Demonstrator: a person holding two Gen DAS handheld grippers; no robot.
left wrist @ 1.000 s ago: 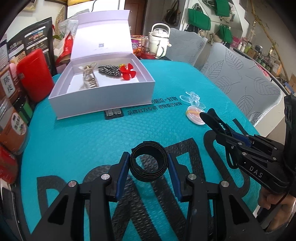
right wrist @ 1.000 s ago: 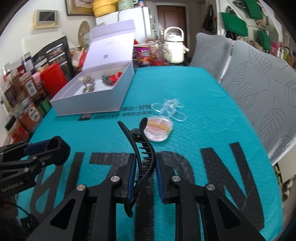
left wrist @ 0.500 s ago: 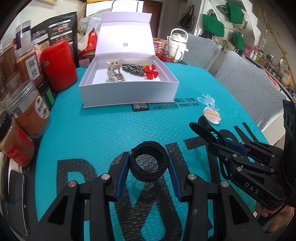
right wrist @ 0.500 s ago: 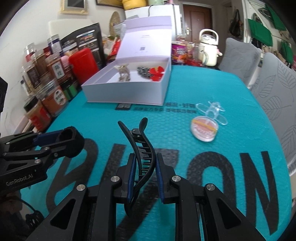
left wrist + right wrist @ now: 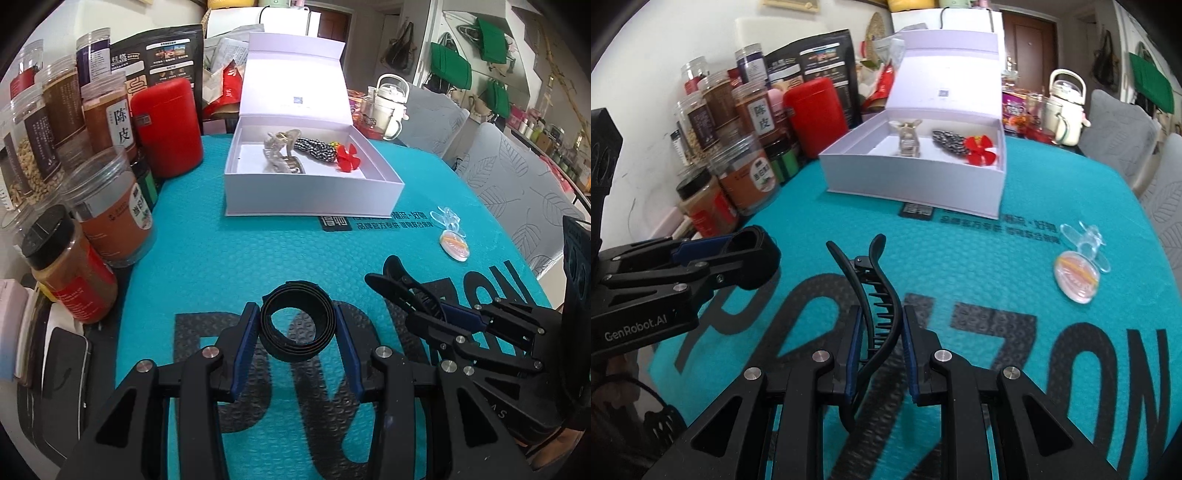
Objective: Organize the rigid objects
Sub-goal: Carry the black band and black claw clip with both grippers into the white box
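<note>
Far left, table edge: row of clear spice jars (image 5: 107,210) with brown contents, then a red canister (image 5: 167,125) standing upright beside them; a black printed pouch (image 5: 162,61) stands behind the canister.

Left gripper (image 5: 297,343): blue-padded tongs pinch a coiled black band (image 5: 298,320) from both sides, one pad touching each side of the coil. The coil is held on edge, its open centre facing the camera, above the teal bubble-textured mat (image 5: 229,258). In the right wrist view the same gripper (image 5: 738,254) enters from the left with the band (image 5: 753,258) at its tip.

Centre, behind the grippers: white lidded box (image 5: 310,201), lid hinged open and upright at the back. Inside it lie a pale beige claw clip (image 5: 281,155), a black-and-white patterned piece (image 5: 317,149) and a red flower-shaped clip (image 5: 347,157), the last two touching.

Right gripper (image 5: 879,345): tongs pressed onto a black toothed hair clip (image 5: 877,291), pads gripping its two curved arms; the clip's hinged end points up and away from the gripper. The left wrist view shows this gripper (image 5: 436,310) near the left one, not touching it.

Right of the box, on the mat: a clear plastic clip (image 5: 1086,240) and a round transparent case (image 5: 1076,278) with orange inside, just beside each other. A white kettle (image 5: 1065,107) stands at the far right, beyond the mat.
</note>
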